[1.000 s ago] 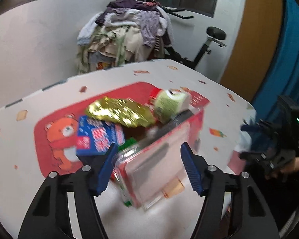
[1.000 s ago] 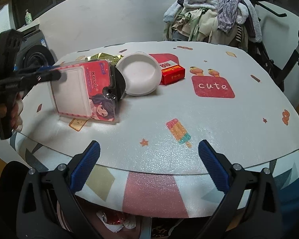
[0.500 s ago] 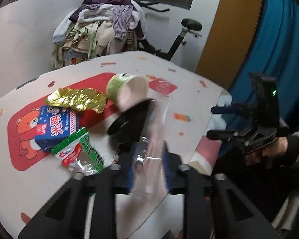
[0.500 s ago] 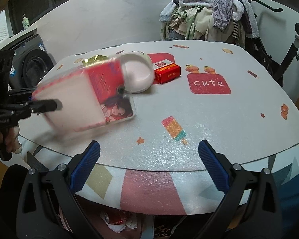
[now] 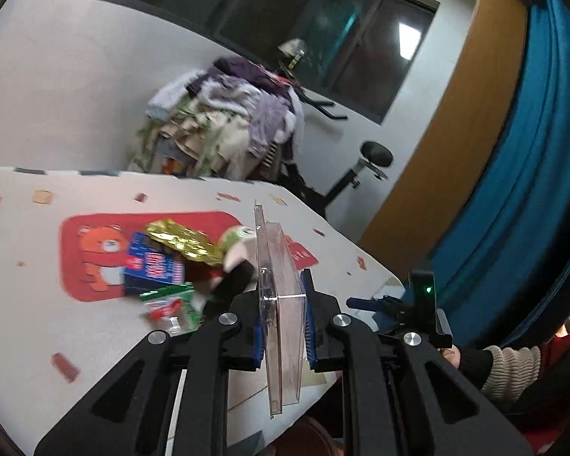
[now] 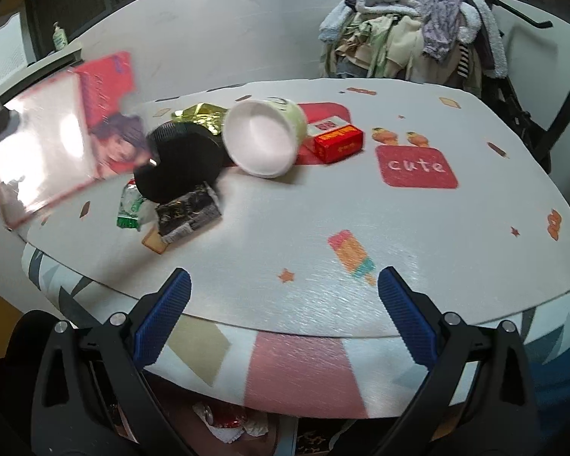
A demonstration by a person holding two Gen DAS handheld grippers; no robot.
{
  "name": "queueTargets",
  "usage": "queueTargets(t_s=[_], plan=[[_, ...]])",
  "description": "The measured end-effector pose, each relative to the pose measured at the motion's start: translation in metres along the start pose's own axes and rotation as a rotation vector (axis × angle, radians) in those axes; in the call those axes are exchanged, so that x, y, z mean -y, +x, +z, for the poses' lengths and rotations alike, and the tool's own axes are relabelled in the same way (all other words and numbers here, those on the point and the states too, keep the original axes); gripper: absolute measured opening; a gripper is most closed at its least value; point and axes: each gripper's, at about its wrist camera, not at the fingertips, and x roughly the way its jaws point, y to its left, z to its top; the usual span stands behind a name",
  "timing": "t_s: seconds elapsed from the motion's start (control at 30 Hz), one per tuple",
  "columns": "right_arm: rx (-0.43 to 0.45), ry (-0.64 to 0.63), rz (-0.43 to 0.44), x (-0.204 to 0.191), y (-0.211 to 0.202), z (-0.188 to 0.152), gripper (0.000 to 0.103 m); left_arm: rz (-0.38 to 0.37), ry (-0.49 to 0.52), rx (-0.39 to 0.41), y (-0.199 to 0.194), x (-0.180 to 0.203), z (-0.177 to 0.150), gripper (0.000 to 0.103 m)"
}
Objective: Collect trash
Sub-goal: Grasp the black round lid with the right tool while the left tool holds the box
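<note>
The clear plastic package (image 5: pixel 281 315), with a pink printed card inside it, is clamped edge-on between the blue pads of the left gripper (image 5: pixel 283 332) and held up in the air above the near edge of the table (image 6: pixel 399 235), clear of the surface. Behind it on the table lie the rest of the litter: a tipped white cup (image 6: pixel 264 136), a black round lid (image 6: pixel 178 163), a gold foil wrapper (image 5: pixel 182 241), a blue box (image 5: pixel 152 266), a green wrapper (image 5: pixel 169 304), a dark packet (image 6: pixel 188 214) and a small red box (image 6: pixel 338 142). The right gripper (image 6: pixel 283 319) hangs at the table's front edge with its jaws spread wide and nothing between them. The step in hand looks like carrying the package off to be binned; crumpled rubbish shows under the table, so the next move probably calls for bringing the package over that spot and letting go, then returning for the cup or lid.
</note>
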Motion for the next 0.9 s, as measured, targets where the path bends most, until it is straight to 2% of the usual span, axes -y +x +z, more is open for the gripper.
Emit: queueTargets(t_s=[0.1,0.17,0.4,0.53,0.63,0.73,0.9], plan=[[0.002,-0.033,0.023,-0.014,0.006,0.008,0.097,0.078,-0.012,0.028,-0.025,-0.009,0.001,0.016],[0.006,-0.059,0.035,-0.024,0.012,0.015,0.097,0.171,-0.007,0.031,-0.037,-0.016,-0.003,0.016],[-0.031,-0.102,0.075,-0.059,0.053,0.044,0.097,0.342,-0.079,0.007,-0.053,-0.040,-0.028,0.016],[-0.107,-0.119,0.094,-0.080,0.084,0.055,0.097,0.372,-0.110,0.018,-0.060,-0.046,-0.042,0.016],[-0.155,-0.150,0.040,-0.092,0.106,0.057,0.097,0.372,-0.137,0.025,-0.064,-0.049,-0.050,0.016],[-0.153,-0.120,0.060,-0.093,0.112,0.059,0.093,0.362,-0.147,0.017,-0.063,-0.051,-0.054,0.016],[-0.106,-0.133,0.077,-0.094,0.094,0.056,0.093,0.334,-0.141,-0.002,-0.060,-0.045,-0.056,0.016]])
